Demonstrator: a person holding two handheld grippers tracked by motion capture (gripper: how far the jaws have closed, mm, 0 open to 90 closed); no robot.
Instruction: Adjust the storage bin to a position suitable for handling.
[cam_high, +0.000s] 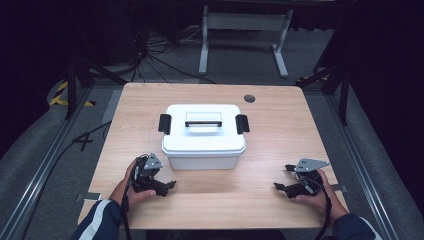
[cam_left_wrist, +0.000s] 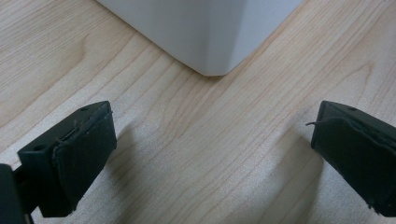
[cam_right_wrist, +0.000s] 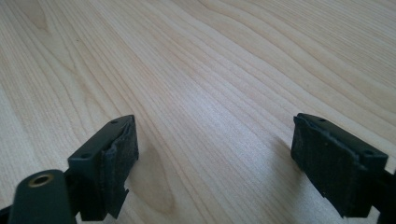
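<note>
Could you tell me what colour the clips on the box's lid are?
Black, one clip at each end of the white box; clearest in the high view.

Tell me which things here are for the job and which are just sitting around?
For the job:
- white box with its lid on and black clips at both ends
- left gripper, jaws open, close to the box's corner
- right gripper, jaws open, over bare wood

Just sitting around:
- wooden table
- dark round hole in the tabletop
- cables on the floor behind
</note>
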